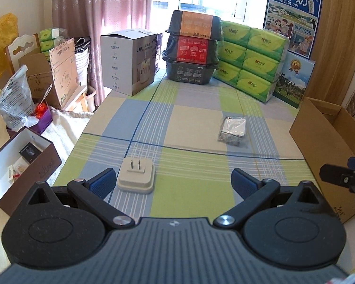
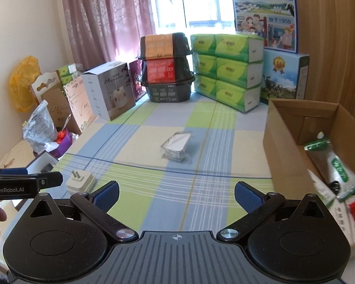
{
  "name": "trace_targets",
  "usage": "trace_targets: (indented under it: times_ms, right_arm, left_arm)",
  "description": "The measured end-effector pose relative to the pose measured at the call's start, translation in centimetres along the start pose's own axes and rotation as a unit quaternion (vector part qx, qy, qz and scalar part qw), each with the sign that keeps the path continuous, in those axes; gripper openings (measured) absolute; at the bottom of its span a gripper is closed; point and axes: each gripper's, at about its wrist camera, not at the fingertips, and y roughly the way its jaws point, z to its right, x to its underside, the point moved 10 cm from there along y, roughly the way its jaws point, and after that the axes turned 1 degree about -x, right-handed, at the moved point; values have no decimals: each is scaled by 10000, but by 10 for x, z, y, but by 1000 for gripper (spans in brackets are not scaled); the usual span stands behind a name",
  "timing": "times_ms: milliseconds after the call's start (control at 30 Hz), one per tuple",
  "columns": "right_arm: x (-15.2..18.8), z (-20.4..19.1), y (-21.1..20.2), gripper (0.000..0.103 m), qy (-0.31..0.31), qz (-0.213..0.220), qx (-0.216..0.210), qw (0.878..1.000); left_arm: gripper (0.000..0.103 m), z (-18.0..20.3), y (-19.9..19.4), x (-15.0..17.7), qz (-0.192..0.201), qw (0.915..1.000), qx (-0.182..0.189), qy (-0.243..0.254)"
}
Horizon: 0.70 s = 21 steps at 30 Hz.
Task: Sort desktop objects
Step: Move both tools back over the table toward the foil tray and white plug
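Both tongs were spread wide and held nothing. In the left wrist view, the left tongs (image 1: 174,181) sat low in the frame with the white plug adapter (image 1: 136,174) just beside their left finger, prongs up on the checked table (image 1: 191,123); the foil-wrapped packet (image 1: 232,130) lay mid-frame. Only the right wrist view, behind the right tongs (image 2: 177,195), looked into the cardboard box (image 2: 286,149) at right, showing pouches (image 2: 338,168) inside.

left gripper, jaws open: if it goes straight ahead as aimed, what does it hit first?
Probably the white plug adapter, though off-centre: it lies just ahead of the left gripper, close to its left finger. The centre line looks free over the checked tablecloth. Depth is uncertain in the fisheye view.
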Motion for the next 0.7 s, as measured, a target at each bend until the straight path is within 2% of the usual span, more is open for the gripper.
trace_targets:
  times_ms: [300,500,700]
  right_arm:
    - [-5,4,82,101,218,-142,61,9996]
    - [-12,17,127,101,317,-223,155,9991]
    - [-14,27,163,101,330,-285,210,9988]
  left_arm:
    - [101,3,71,-26,-75,9995,103,303]
    - [101,-5,116,-42,-79,9999,25,97]
    - [101,-9,145,-47,-76,9998,-8,194]
